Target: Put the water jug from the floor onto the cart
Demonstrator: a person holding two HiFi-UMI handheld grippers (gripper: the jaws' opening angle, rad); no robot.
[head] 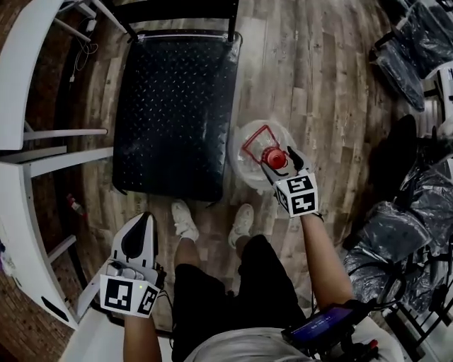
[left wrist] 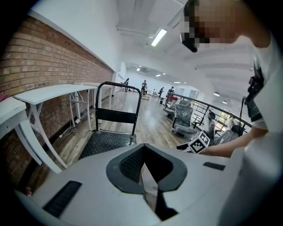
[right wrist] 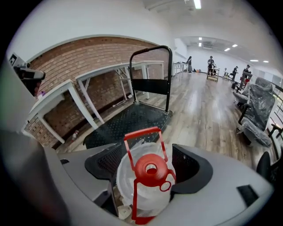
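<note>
The clear water jug (head: 248,164) with a red cap (head: 274,158) and a raised red handle stands on the wooden floor, just right of the cart's near corner. My right gripper (head: 279,161) hangs over it, open, with one jaw on each side of the cap (right wrist: 150,170) and the jug's shoulder (right wrist: 127,176) below. The cart (head: 173,113) is a black studded flat deck with its push handle (head: 184,10) at the far end; nothing lies on it. My left gripper (head: 144,220) is low at the left, beside the person's leg, shut and empty (left wrist: 143,170).
White tables (head: 28,71) on slanted legs line the brick wall at the left. Plastic-wrapped chairs (head: 396,240) crowd the right side. The person's shoes (head: 185,219) stand just in front of the cart's near edge. A small red bottle (head: 73,205) lies under the tables.
</note>
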